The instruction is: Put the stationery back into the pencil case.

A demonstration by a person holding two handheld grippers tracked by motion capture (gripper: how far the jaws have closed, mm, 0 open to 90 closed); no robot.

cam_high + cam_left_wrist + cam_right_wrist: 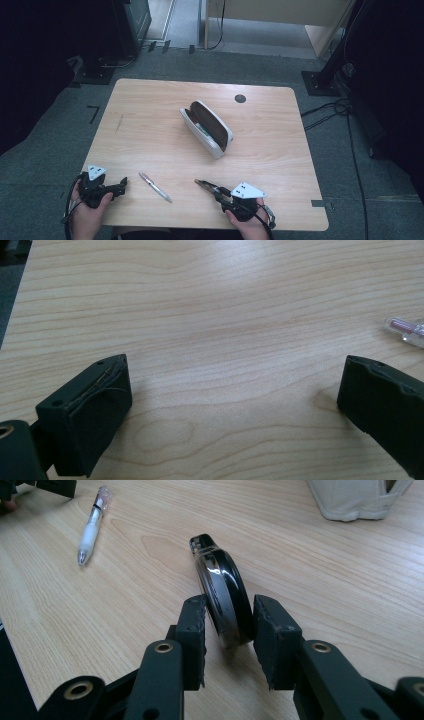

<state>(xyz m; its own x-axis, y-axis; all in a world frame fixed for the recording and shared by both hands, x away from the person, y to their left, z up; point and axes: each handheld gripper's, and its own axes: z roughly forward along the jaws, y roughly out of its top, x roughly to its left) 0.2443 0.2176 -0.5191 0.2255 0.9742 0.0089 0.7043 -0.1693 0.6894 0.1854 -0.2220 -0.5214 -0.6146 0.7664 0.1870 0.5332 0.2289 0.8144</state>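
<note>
Your right gripper [227,627] has its jaws on both sides of a shiny black gadget [224,595], standing on its thin edge on the desk [270,145]. The pads look like they touch its sides, so you seem to be gripping it, maybe not hard yet. Holding it by the flat sides makes sense, because it is thin and would slip any other way. In the high view the right gripper [212,189] is near the desk's 6 o'clock edge, and the gadget [204,184] pokes out toward 10 o'clock.

Your left gripper [230,400] is wide open with nothing in it. It rests over bare wood near the 7 o'clock corner [117,189], out of the way.

A pen [155,187] lies flat between your two grippers, just at 9 o'clock of the gadget. Mind it if you swing left.

A white case [206,128] lies open near the middle of the desk, at about 12 o'clock from the gadget. Nothing stands between them, so the way looks free if the gadget goes there.
</note>
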